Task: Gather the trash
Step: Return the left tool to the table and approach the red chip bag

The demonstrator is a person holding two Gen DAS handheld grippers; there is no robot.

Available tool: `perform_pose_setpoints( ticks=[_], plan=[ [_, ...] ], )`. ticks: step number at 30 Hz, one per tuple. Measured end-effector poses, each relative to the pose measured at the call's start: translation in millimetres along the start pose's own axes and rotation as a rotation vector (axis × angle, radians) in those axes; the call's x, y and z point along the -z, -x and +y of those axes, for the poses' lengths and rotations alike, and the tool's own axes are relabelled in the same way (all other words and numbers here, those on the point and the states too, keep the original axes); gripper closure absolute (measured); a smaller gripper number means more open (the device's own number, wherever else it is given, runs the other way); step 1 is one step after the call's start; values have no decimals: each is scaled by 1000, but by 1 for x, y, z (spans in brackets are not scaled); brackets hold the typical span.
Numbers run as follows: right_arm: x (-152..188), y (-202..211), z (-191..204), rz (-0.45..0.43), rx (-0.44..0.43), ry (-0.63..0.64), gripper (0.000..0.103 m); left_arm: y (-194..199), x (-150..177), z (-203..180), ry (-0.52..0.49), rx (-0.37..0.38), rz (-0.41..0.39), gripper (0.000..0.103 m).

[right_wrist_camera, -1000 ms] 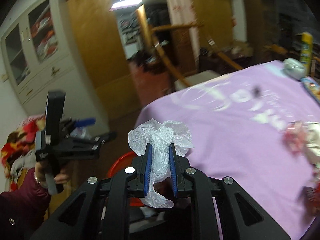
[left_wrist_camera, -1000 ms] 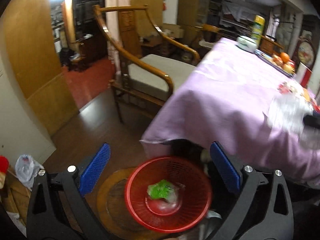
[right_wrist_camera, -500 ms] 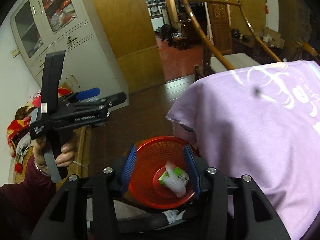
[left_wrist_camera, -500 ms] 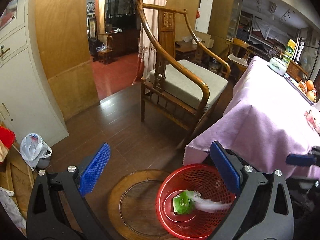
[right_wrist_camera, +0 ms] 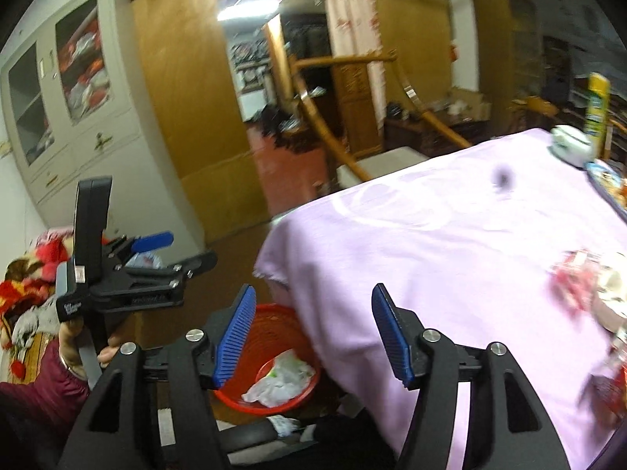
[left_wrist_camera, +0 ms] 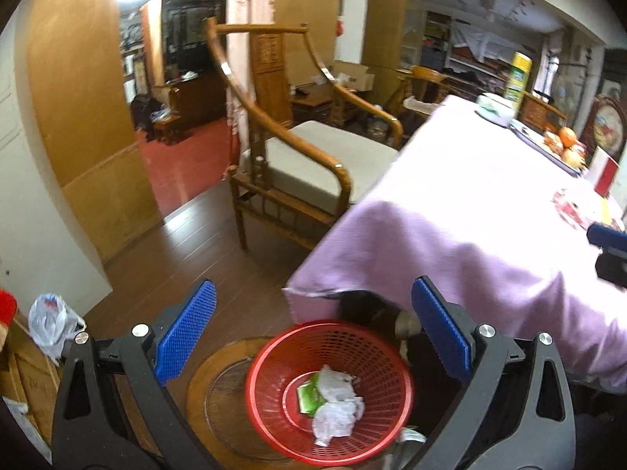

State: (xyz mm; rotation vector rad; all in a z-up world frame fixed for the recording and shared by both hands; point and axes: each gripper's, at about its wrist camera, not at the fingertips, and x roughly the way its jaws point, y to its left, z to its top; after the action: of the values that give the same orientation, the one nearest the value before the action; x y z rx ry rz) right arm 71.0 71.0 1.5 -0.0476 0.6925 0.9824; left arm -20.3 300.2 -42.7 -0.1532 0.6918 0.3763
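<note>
A red mesh basket point(left_wrist_camera: 376, 356) stands on the floor by the table corner, also low in the right wrist view as the basket point(right_wrist_camera: 274, 313). Inside lie a crumpled white plastic bag point(left_wrist_camera: 337, 407) and a green packet point(left_wrist_camera: 307, 393). My left gripper point(left_wrist_camera: 313, 340) hangs open above the basket with nothing between its blue pads. My right gripper point(right_wrist_camera: 313, 333) hovers over the table's edge, its jaws opening and empty; the white bag point(right_wrist_camera: 282, 376) lies in the basket below it. Red-and-white wrappers point(right_wrist_camera: 580, 278) rest on the purple tablecloth point(right_wrist_camera: 450, 243) at the right.
A wooden armchair point(left_wrist_camera: 309, 156) stands beside the table. A round wooden board point(left_wrist_camera: 219, 399) lies under the basket. A white plastic bag point(left_wrist_camera: 51, 321) sits on the floor at left. A fruit tray point(left_wrist_camera: 560, 145), bowl point(left_wrist_camera: 493, 105) and yellow can point(left_wrist_camera: 517, 74) stand at the table's far end.
The right gripper went from shut on the white plastic bag to open; the bag dropped into the red basket onto the green packet. Both views swung out and back.
</note>
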Motion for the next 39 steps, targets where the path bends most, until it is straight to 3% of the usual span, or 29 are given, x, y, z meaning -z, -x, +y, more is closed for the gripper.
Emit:
perform_pose_setpoints(
  ticks=[8, 13, 22, 27, 30, 36, 39],
  plan=[
    [30, 89, -64, -173, 158, -99, 27, 15, -9, -84, -115, 127, 0, 7],
    [67, 148, -118, -275, 307, -203, 20, 16, -12, -150, -200, 215, 13, 7],
    [124, 195, -201, -300, 519, -356, 17, -13, -19, -258, -279, 388, 99, 7],
    [144, 212, -235, -337, 561, -454, 17, -15, -21, -324, -361, 514, 128, 7],
    [150, 216, -252, -348, 567, -490, 16, -8, -28, -362, -414, 566, 102, 7],
    [154, 217, -260, -342, 580, -505, 16, -14, -33, -428, -511, 588, 49, 7],
    [158, 220, -261, -346, 574, -520, 16, -33, -25, -447, -582, 469, 55, 7]
  ],
)
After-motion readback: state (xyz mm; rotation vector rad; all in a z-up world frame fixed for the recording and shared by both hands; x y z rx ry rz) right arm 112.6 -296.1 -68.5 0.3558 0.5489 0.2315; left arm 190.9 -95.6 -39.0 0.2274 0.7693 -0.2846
